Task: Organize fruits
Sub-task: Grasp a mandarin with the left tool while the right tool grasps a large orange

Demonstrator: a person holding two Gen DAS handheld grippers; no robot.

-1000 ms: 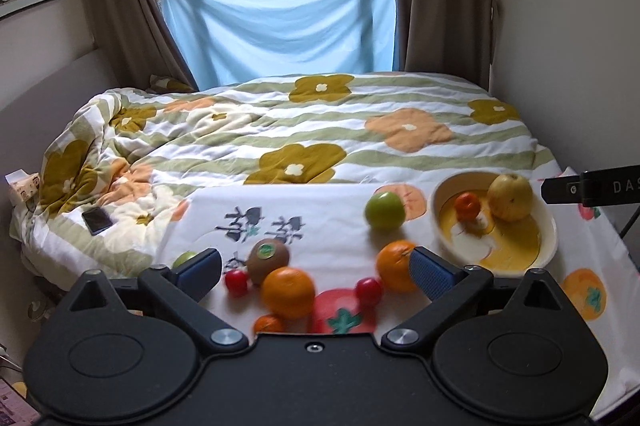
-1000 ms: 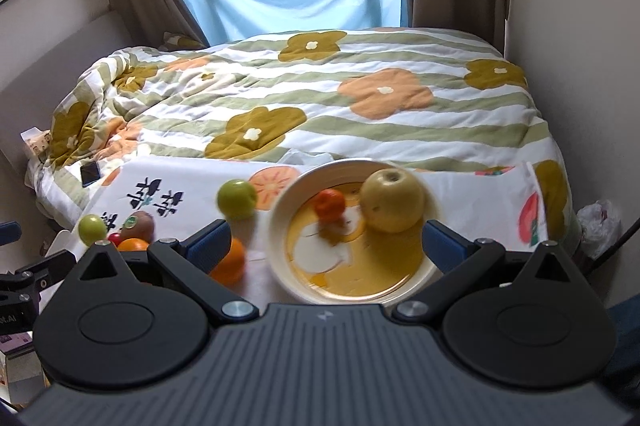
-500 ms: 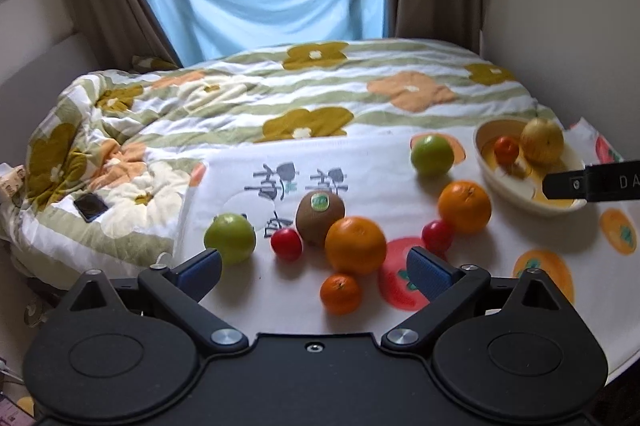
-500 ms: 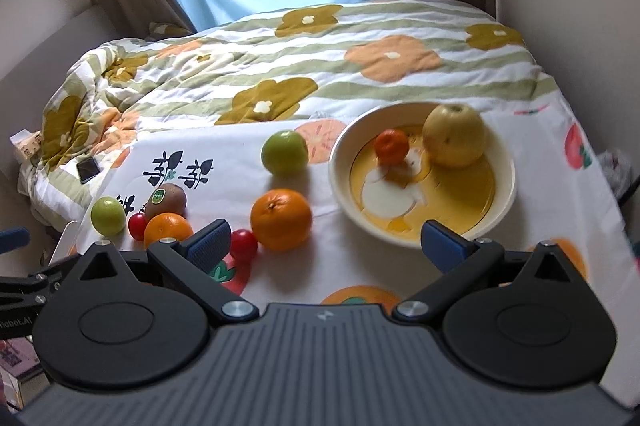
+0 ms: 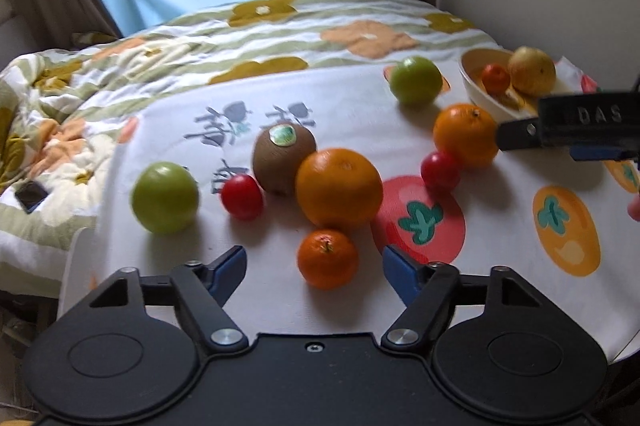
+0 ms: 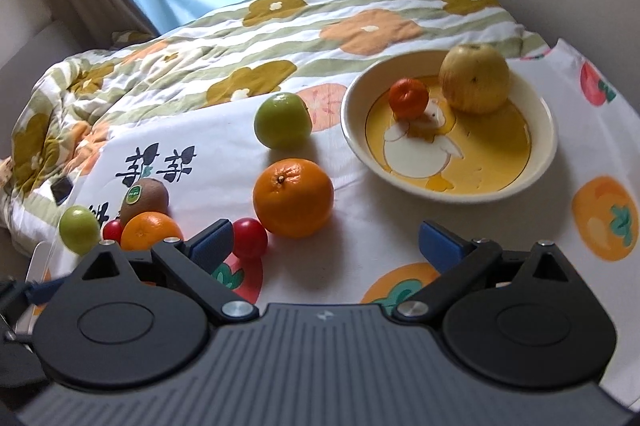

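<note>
The left gripper is seen with its jaws closing and roughly half spread; a small mandarin lies between the two blue pads, but no pad is yet pressed on it, so nothing is held. Just beyond the fingertips a large orange is found, touching or nearly touching the mandarin. Behind that orange a kiwi with a sticker is set, and to the left of it a cherry tomato and a green apple are laid.

The right gripper is held wide and empty. A second orange is placed just ahead of its left finger, with a small red tomato beside that finger's pad. Farther ahead and to the right, the bowl is reached, in which a yellow apple and another mandarin are already collected. A further green apple is left just to the left of the bowl.

The mandarin is judged light, round and slightly soft, with a loose peel that can be bruised if squeezed hard. It is best taken across its widest middle, with the pads centred on opposite sides so that it is not rolled out forward. The smooth cloth beneath is likely to let it roll if it is nudged off-centre.
</note>
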